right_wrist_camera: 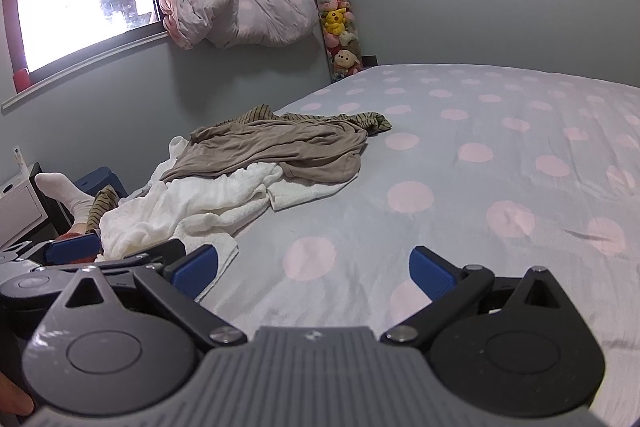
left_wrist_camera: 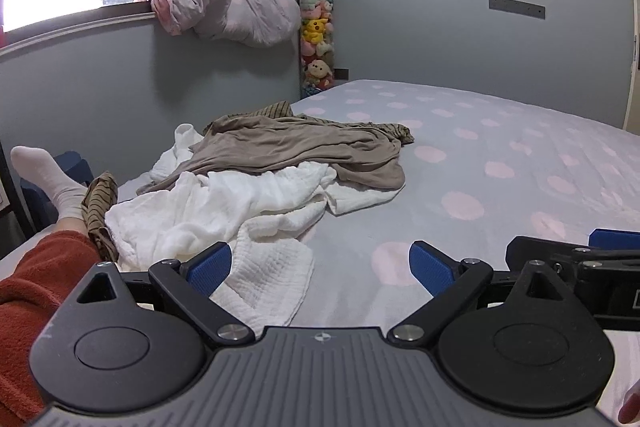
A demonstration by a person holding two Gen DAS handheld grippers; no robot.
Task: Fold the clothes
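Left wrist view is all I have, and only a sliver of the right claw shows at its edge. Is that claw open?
Observer: Yes. The right claw is open and holds nothing, with bare spotted bedsheet between its fingers.
Operator: How close is the white cloth to it?
Observer: A corner of the white cloth runs up to the claw's left finger. I cannot tell whether they touch.
Operator: Anything beside the bed past that foot?
Observer: A white cabinet stands just left of the socked foot.
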